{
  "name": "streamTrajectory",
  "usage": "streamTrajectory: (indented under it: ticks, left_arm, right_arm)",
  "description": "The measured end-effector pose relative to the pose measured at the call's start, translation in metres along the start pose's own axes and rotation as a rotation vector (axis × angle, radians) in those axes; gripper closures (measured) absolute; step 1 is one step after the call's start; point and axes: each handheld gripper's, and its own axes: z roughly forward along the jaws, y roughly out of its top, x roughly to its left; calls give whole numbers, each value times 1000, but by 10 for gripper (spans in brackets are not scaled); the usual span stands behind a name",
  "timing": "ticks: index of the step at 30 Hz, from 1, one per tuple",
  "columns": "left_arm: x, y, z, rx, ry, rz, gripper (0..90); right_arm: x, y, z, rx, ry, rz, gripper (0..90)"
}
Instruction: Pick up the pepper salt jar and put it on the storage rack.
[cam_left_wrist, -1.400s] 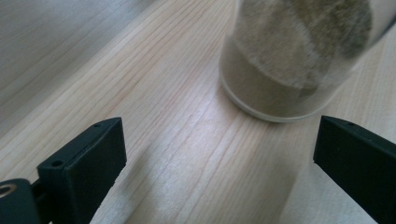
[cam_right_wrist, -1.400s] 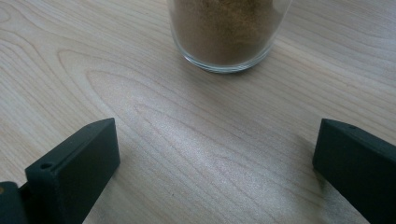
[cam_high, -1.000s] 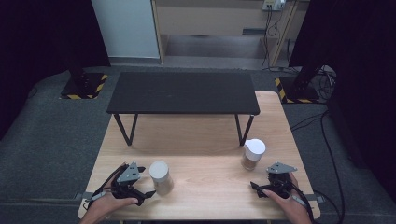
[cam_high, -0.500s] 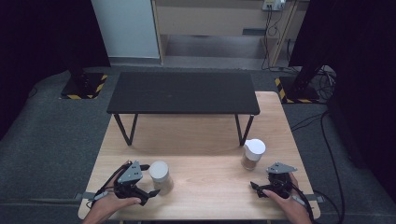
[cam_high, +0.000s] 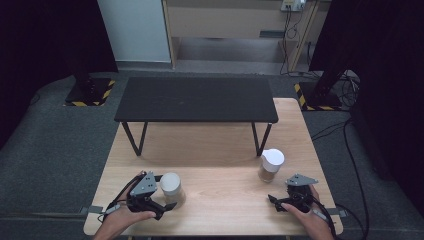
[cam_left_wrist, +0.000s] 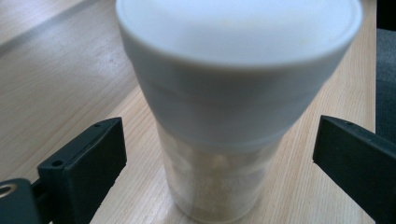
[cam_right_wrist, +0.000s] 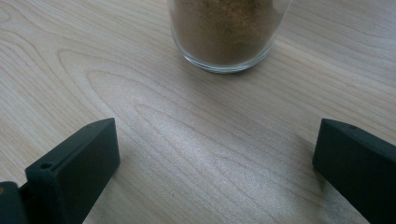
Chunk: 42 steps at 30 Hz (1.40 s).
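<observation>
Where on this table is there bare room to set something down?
Bare wood lies between the left jar and the right jar, and under the black shelf; the shelf top is bare too. It is crowded at the left gripper, open around its jar, and tighter between the right gripper and its jar.

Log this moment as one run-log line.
left gripper: open, jaws either side of white-lidded jar | right gripper: open, short of brown-powder jar | both jars upright on table

The high view is evenly lit from above on the wooden table (cam_high: 220, 175), while the surroundings fall into deep dark. In the left gripper view the white lid (cam_left_wrist: 238, 56) is very close and blurred. The right gripper view is sharper, with soft shadows beside the jaws.
</observation>
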Motion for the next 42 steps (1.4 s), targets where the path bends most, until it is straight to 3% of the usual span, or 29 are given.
streamTrajectory:
  ticks: [11,19,27,36,42]
  left_arm:
    - [-2,-1,0,-42,13,-11,72]
    - [-1,-4,0,-94,10,-39,179]
    - [0,-5,0,-104,1,-54,317]
    - [-1,-5,0,-111,7,-48,330]
    - [3,-6,-5,-149,-20,-48,330]
  right_arm:
    - [0,0,0,0,0,0,13]
    - [0,0,0,0,0,1,13]
    - [0,0,0,0,-1,0,13]
    - [0,0,0,0,-1,1,13]
    - [0,0,0,0,-1,2,14]
